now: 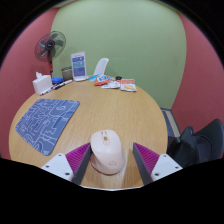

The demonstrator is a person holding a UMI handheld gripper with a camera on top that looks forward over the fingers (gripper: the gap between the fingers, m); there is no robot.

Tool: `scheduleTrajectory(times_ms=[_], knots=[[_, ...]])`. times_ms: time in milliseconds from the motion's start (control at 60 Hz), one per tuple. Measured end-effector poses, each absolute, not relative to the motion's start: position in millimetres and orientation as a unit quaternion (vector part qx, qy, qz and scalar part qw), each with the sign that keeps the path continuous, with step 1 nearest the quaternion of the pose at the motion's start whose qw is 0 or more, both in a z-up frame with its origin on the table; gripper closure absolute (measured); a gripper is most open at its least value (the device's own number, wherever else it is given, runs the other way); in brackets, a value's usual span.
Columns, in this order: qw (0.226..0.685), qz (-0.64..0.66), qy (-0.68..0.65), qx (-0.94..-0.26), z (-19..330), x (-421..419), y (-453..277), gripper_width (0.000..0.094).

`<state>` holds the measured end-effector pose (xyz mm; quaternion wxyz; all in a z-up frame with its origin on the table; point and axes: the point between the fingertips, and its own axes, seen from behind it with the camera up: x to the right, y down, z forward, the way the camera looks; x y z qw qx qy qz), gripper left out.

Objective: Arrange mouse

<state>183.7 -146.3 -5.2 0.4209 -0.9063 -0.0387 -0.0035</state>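
Gripper (pixel 108 160) open, white mouse (pixel 107 150) between the fingers on round wooden table (pixel 120 115). Blue patterned mat (pixel 46 118) left; fan (pixel 50 47), tissue box (pixel 42 83) beyond.

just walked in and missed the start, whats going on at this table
A hand-held gripper is working on a white mouse at the near edge of a round wooden table. The mouse sits between the two fingers, but whether they actually press on it cannot be told. Ahead and to the left lies a blue patterned mouse pad, with nothing on it. At the far side of the table stand a small fan, a tissue box and a few other small items.
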Motion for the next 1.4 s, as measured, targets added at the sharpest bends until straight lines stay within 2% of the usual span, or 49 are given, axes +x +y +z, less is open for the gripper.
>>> scheduleTrajectory(times_ms=[50, 100, 167, 183, 383, 500, 583, 700, 800, 867, 950, 1100, 1183, 1300, 1400], knots=[[0.422, 0.0, -0.034, -0.906, -7.0, 183.4, -138.6, 0.013], [0.426, 0.006, -0.03, -0.904, -9.0, 179.8, -133.0, 0.0208], [0.431, 0.007, -0.033, -0.902, -8.5, 175.1, -128.2, 0.0326], [0.432, 0.004, -0.033, -0.901, -8.4, 175.1, -127.5, 0.0397], [0.435, -0.005, -0.013, -0.9, -6.1, 176.5, -123.8, 0.052], [0.435, -0.022, 0.016, -0.9, 9.1, 183.4, -123.4, 0.0526], [0.457, -0.042, 0.042, -0.888, 46.5, 190.4, -115.6, 0.0524], [0.51, -0.061, 0.078, -0.855, 132.6, 182.9, -95.2, 0.0522], [0.558, -0.046, 0.088, -0.824, 202.5, 135.5, -73.0, 0.0523], [0.573, -0.029, 0.079, -0.815, 220.0, 87.4, -59.1, 0.0526], [0.559, 0.002, 0.062, -0.827, 198.6, 17.8, -44.1, 0.0527], [0.483, 0.027, 0.03, -0.875, 87.5, -73.8, -39.8, 0.0528], [0.455, 0.023, 0.025, -0.89, 43.7, -93.5, -41.8, 0.0525], [0.431, 0.007, 0.025, -0.902, 4.7, -102.6, -45.0, 0.0451], [0.421, 0.008, 0.025, -0.906, -2.9, -107.3, -51.3, 0.0346]])
